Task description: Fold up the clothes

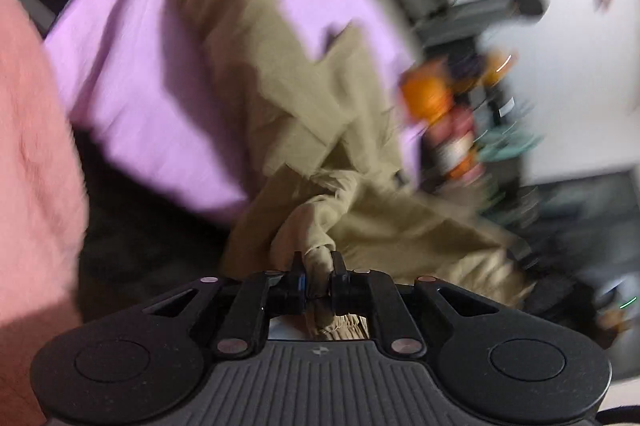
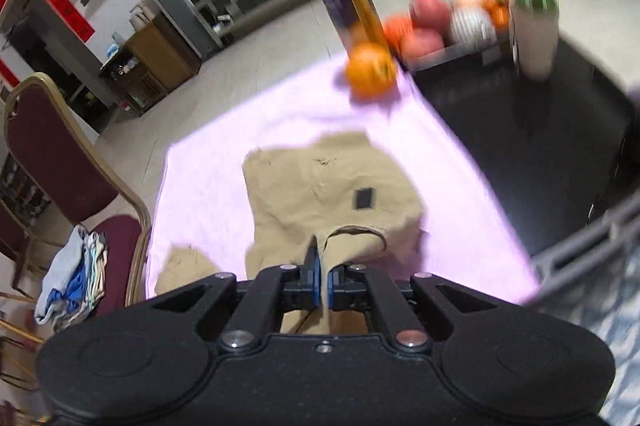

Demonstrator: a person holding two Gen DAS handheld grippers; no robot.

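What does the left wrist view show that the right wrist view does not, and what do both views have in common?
Only the left wrist view shows a pink cloth filling its left edge.

Only the right wrist view shows a maroon chair with a pile of clothes on its seat, and a black patch on the garment.

Both show the tan garment on the lilac cloth, orange bottles beyond, and tongs shut on a tan fold: left tongs, right tongs.

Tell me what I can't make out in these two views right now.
- Left wrist view: motion blur smears the objects beyond the tan cloth garment.
- Left view: pink fabric fills the left edge; unidentifiable.
- Right wrist view: label on the orange drink bottle blurred.
- Both views: garment's near part hidden by gripper bodies.
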